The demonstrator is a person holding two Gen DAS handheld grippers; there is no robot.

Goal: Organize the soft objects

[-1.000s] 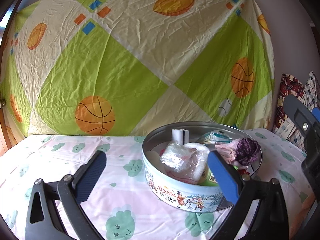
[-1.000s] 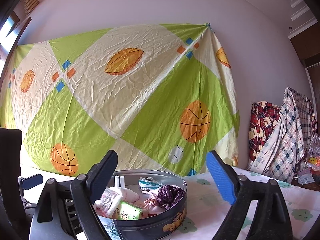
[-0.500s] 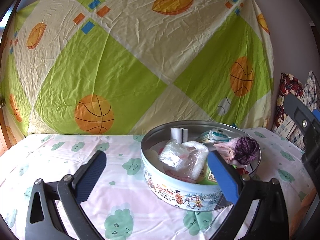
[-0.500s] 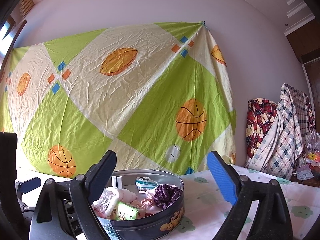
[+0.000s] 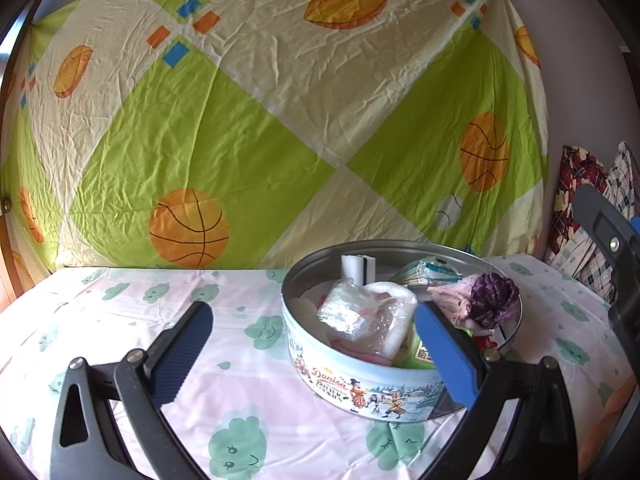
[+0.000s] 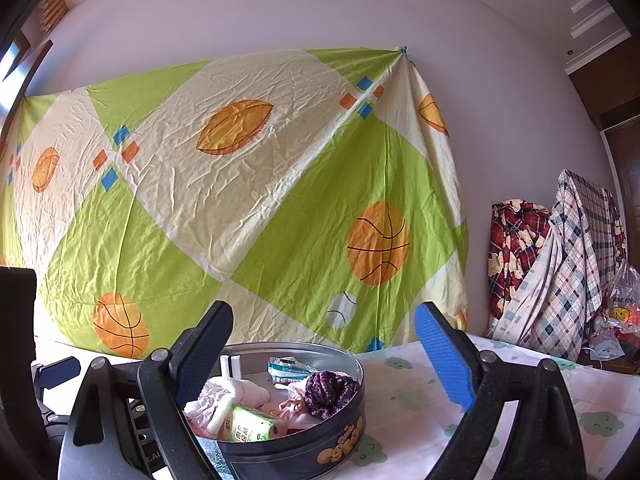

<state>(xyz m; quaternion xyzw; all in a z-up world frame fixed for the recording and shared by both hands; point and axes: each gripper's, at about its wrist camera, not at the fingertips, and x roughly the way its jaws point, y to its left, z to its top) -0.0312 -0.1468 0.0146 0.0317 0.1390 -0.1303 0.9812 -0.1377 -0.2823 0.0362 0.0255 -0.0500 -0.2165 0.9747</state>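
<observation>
A round Danisa cookie tin (image 5: 360, 388) stands on the cloth-covered table and also shows in the right wrist view (image 6: 304, 448). It holds a purple scrunchie (image 5: 494, 300), a crinkled clear plastic bag (image 5: 356, 312), pink cloth, a white sponge (image 5: 358, 270), a green packet (image 6: 248, 426) and a mask packet (image 6: 290, 368). My left gripper (image 5: 316, 356) is open and empty, raised in front of the tin, its right finger over the tin's near rim. My right gripper (image 6: 324, 356) is open and empty, raised above the tin's right side.
A green and cream sheet with basketballs (image 5: 280, 120) hangs on the wall behind the table. Plaid clothes (image 6: 560, 272) hang at the right, with bags beside them (image 6: 620, 316). The tablecloth with green cloud faces (image 5: 240, 440) stretches left of the tin.
The right gripper has risen and tilted upward, so the tin sits lower in its view. The left gripper has hardly moved. Both stay open.
</observation>
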